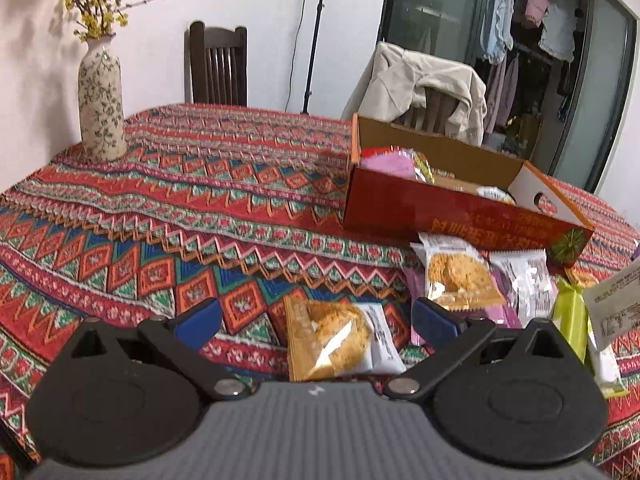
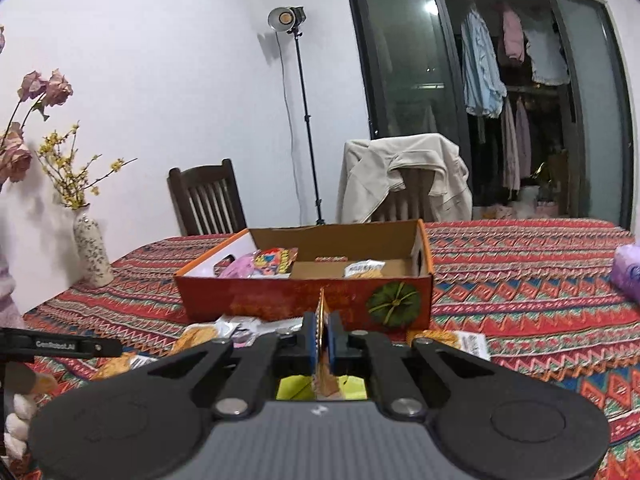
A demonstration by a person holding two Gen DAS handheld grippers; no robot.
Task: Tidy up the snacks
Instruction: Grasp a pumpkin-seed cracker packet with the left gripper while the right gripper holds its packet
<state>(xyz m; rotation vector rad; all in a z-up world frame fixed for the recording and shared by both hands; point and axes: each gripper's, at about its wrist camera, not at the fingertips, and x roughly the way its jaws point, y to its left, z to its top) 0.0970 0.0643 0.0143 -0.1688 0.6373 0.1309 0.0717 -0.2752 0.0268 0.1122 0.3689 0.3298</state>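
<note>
Partly done: few snacks in box (image 2: 304,300), several packets (image 1: 340,340) left on table (image 1: 160,200). Right gripper (image 2: 324,344) clamped on orange packet (image 2: 322,320), near box. Left gripper (image 1: 316,316) open, empty.

You are in a home dining room: patterned-cloth table (image 2: 520,264), wooden chair (image 2: 208,200) behind it, hanging laundry (image 2: 484,76) beyond.

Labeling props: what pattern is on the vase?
Cream vase with dark green leafy vine print; clearest in left wrist view.
</note>
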